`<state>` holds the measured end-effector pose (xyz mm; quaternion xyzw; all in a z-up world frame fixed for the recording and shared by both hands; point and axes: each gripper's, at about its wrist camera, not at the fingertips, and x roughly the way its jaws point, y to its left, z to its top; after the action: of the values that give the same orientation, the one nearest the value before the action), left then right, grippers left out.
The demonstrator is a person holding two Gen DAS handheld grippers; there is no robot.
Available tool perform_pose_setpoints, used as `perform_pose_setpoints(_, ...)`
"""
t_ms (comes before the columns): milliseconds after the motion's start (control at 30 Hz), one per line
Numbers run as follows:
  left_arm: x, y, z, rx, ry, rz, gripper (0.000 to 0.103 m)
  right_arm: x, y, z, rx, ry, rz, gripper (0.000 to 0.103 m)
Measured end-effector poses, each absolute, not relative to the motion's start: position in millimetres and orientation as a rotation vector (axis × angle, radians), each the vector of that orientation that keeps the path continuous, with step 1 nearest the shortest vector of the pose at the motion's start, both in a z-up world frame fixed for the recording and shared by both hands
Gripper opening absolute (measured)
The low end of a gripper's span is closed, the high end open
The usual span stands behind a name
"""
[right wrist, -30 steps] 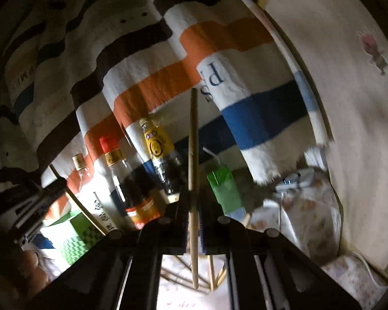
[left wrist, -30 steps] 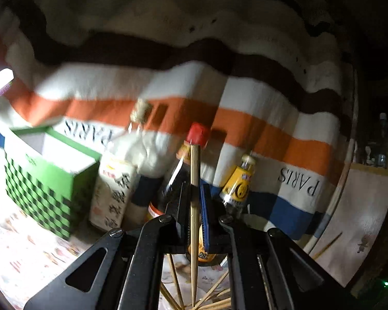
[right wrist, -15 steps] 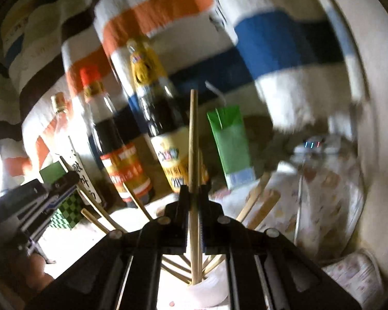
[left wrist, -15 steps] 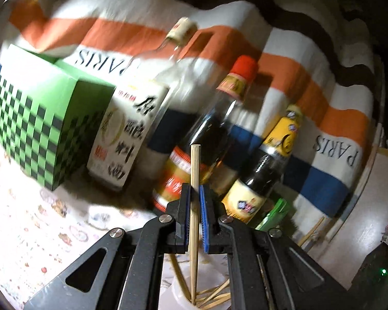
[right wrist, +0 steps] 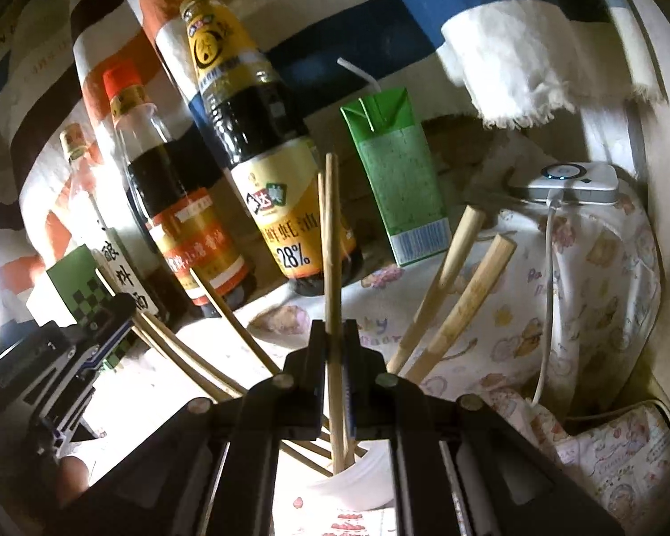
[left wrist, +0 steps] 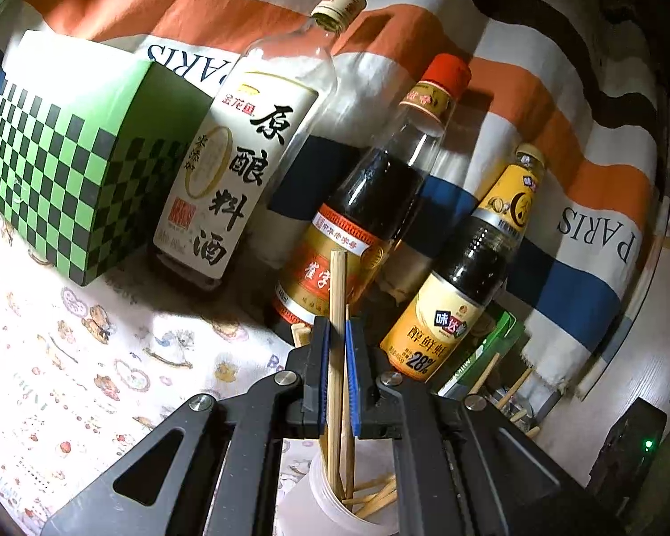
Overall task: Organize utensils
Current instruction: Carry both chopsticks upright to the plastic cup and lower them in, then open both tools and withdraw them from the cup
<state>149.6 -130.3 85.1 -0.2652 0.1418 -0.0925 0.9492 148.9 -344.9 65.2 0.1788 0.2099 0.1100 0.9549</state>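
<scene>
Holding one chopstick upright per gripper, you've got L gripper (left wrist: 337,379) and R gripper (right wrist: 333,384) clenched on sticks, tips already inside the white cup (right wrist: 362,482), so they'll drop in w/ the rest.

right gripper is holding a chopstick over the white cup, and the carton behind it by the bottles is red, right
Not quite: the carton is green, as the right wrist view shows. The rest holds: the right gripper holds a chopstick over the white cup, near the bottles.

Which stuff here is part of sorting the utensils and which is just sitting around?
Job: left gripper, right gripper, chopsticks, white cup.
Lying about: bottles, checkered box, green carton, striped cloth, charger.
</scene>
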Motion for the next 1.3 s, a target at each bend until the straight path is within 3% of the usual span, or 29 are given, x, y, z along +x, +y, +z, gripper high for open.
perform_pose_setpoints(633,153,-146,77,-0.478,0.361,-0.200,0.006,161,-338,61,0.341,0.460,0.210,0.007)
perform_pose_setpoints(700,151,-145,78,-0.471,0.359,-0.201,0.006,160,-340,63,0.338,0.451,0.197,0.014)
perform_pose_setpoints(733,150,-144,79,-0.467,0.358,-0.199,0.006,158,-341,64,0.336,0.447,0.194,0.022)
perform_pose_setpoints(833,147,-145,84,-0.438,0.352,-0.197,0.007,156,-343,67,0.329,0.440,0.192,0.026)
perform_pose_setpoints(1033,129,-142,102,-0.381,0.313,-0.209,0.027,151,-346,77,0.336,0.419,0.200,0.040)
perform_pose_setpoints(1100,123,-140,109,-0.352,0.303,-0.200,0.040,147,-347,82,0.335,0.402,0.199,0.045)
perform_pose_setpoints(1300,94,-122,127,-0.293,0.253,-0.155,0.064,128,-353,103,0.314,0.335,0.188,0.053)
